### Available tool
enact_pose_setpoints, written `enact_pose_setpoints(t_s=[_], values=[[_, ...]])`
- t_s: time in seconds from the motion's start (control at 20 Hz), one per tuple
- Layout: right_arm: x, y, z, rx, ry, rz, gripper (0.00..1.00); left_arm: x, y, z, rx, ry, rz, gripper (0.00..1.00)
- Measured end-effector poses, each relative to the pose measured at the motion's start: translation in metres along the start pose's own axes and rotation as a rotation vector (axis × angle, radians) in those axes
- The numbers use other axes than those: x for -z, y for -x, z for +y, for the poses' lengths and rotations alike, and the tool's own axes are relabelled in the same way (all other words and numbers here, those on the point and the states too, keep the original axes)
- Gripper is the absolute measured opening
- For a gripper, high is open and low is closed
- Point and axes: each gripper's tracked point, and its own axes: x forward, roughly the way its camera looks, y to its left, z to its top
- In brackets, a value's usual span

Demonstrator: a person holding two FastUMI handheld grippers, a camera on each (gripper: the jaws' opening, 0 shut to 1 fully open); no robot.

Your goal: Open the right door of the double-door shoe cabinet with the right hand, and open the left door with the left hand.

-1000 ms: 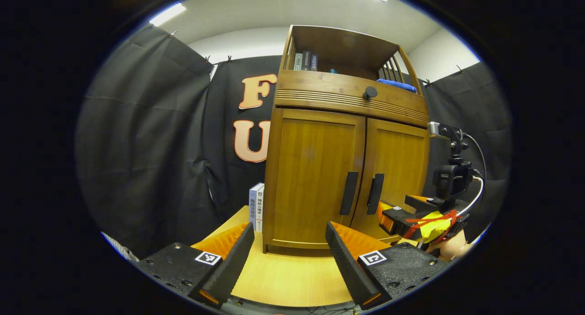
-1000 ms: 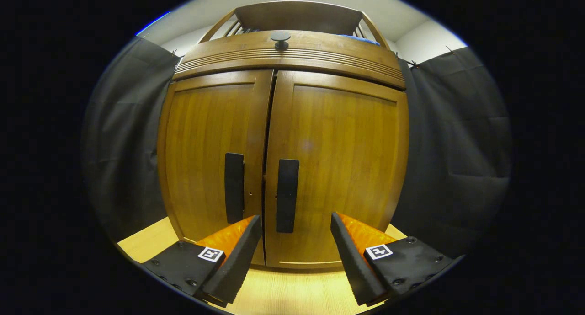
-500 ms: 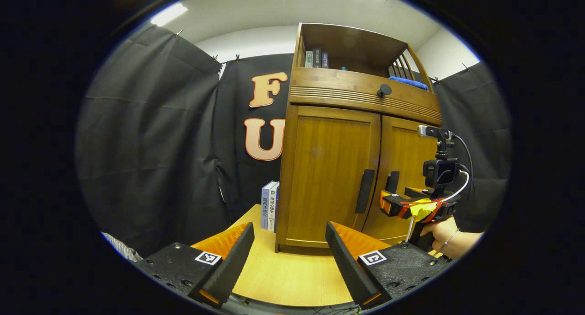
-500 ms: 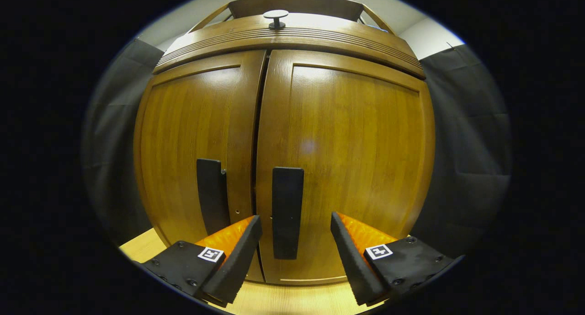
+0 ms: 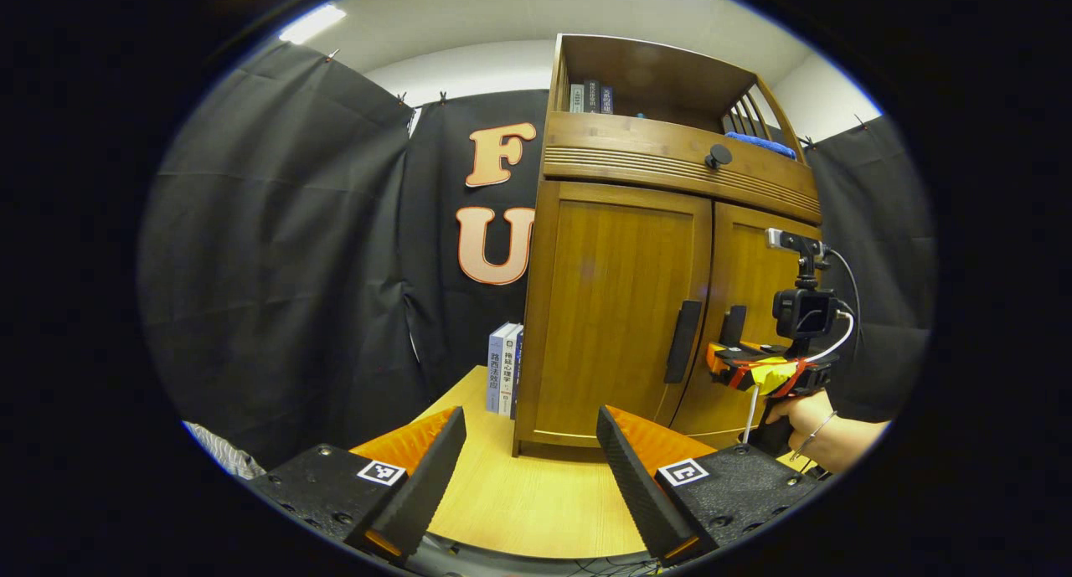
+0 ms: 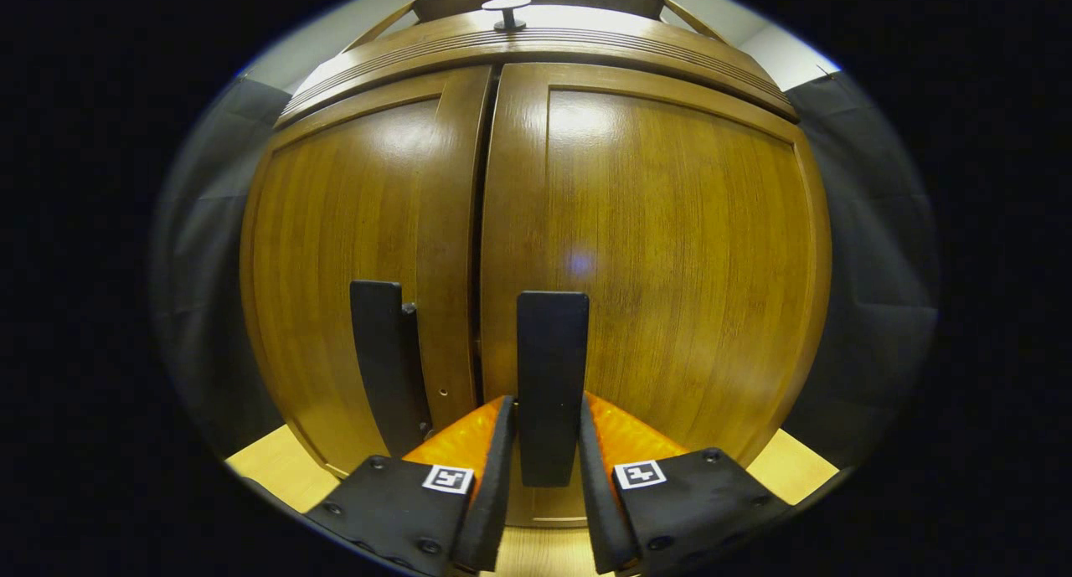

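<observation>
My right hand-held gripper [image 6: 543, 443] is closed narrow around the right door's handle [image 6: 551, 376], a finger against each side of the black bar. The right door [image 6: 662, 259] looks flush with the left door [image 6: 352, 284], both closed. The left handle [image 6: 381, 359] sits just beside it across the centre seam, nothing on it.

My left hand-held gripper [image 5: 530, 476] hangs wide and empty, well back from the shoe cabinet [image 5: 620, 309] over the wooden counter [image 5: 536, 502]. In the left gripper view I see the right hand-held gripper at the right handle [image 5: 734, 326], with a hand [image 5: 816, 430] on its grip. The cabinet stands upright on the counter. Books [image 5: 504, 380] stand against its left side. The drawer knob [image 5: 718, 154] sits above the doors, and more books [image 5: 590, 98] and a blue cloth [image 5: 766, 146] are on the open top shelf.
</observation>
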Motion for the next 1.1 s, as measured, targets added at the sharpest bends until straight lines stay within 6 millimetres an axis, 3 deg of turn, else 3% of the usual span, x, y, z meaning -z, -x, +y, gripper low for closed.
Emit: enact_pose_setpoints(t_s=[0.15, 0.3, 0.5, 0.65, 0.7, 0.8, 0.85, 1.1], values=[[0.001, 0.0, -0.001, -0.007, -0.026, 0.013, 0.42, 0.001, 0.003, 0.0, 0.002, 0.004, 0.001, 0.98], [0.001, 0.002, -0.001, -0.018, -0.026, 0.016, 0.29, 0.0, 0.005, -0.001, 0.006, 0.008, -0.004, 0.95], [0.002, 0.02, -0.004, -0.03, -0.038, 0.025, 0.34, -0.001, 0.011, -0.006, 0.013, 0.011, -0.013, 0.95], [0.007, 0.044, -0.009, -0.036, -0.04, 0.038, 0.27, -0.001, 0.019, -0.016, 0.02, 0.021, -0.014, 0.95], [0.008, 0.054, -0.012, -0.041, -0.043, 0.038, 0.3, -0.001, 0.021, -0.021, 0.021, 0.021, -0.017, 0.98], [0.011, 0.072, -0.019, -0.054, -0.051, 0.048, 0.34, 0.0, 0.026, -0.032, 0.023, 0.024, -0.011, 0.95], [0.012, 0.082, -0.023, -0.061, -0.057, 0.055, 0.34, -0.001, 0.03, -0.038, 0.027, 0.026, -0.011, 0.92], [0.016, 0.122, -0.046, -0.096, -0.053, 0.07, 0.3, -0.004, 0.047, -0.068, 0.03, 0.022, -0.016, 0.95]])
